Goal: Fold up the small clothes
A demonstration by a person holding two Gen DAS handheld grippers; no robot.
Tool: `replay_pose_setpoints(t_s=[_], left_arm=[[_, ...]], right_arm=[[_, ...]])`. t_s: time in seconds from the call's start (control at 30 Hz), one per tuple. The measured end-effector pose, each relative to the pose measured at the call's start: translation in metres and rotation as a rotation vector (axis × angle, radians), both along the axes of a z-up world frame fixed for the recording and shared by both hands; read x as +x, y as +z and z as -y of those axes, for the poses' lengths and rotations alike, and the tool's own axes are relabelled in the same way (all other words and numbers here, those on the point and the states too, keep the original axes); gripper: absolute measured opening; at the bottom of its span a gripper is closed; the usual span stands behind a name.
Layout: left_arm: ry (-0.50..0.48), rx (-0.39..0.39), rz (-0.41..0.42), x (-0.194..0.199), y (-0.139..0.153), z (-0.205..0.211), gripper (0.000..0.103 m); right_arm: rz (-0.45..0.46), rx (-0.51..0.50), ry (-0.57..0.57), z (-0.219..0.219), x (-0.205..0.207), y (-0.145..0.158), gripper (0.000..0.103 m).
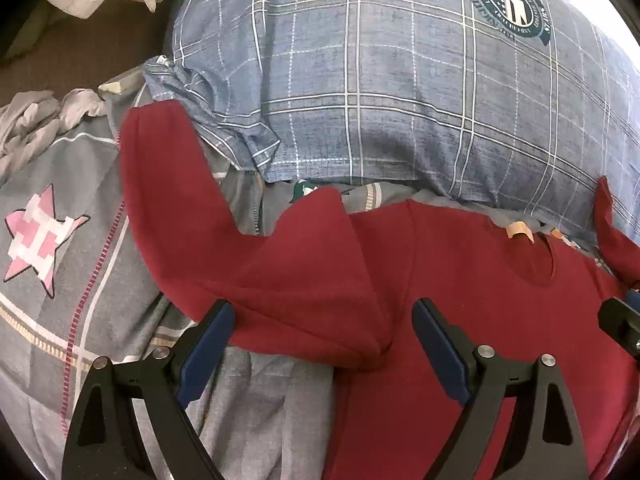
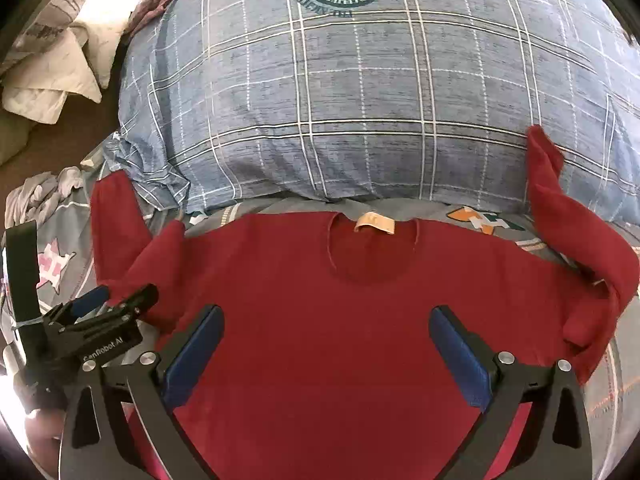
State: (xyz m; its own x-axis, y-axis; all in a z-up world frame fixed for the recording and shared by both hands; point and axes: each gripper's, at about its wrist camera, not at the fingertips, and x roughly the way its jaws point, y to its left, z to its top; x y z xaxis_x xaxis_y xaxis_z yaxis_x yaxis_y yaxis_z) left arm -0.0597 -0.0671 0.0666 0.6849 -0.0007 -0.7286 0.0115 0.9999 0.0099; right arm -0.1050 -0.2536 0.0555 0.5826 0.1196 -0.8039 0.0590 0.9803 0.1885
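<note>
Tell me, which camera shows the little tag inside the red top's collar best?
The right wrist view: the neck tag sits near the centre, flat and unobstructed, above the whole red top. The left wrist view catches it only small, off to the right, near the picture's distorted edge.

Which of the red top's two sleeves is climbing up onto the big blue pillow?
The right sleeve: its cuff rests up against the blue plaid pillow. The left sleeve lies lower on the grey bedsheet beside the pillow's corner.

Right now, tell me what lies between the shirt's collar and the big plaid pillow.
Only a narrow strip of grey patterned bedsheet separates the red shirt collar from the pillow, seen best in the right wrist view.
</note>
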Motion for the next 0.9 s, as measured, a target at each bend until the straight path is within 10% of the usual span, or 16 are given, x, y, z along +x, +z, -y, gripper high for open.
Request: replay_pose_setpoints(t_s=[0.9], left_arm=[[0.012,-0.012,-0.017,0.004,-0.004,-0.004,0.09]], right_arm=[[-0.039,-0.018,0.026,-0.015,0.014,-0.024,0.101]])
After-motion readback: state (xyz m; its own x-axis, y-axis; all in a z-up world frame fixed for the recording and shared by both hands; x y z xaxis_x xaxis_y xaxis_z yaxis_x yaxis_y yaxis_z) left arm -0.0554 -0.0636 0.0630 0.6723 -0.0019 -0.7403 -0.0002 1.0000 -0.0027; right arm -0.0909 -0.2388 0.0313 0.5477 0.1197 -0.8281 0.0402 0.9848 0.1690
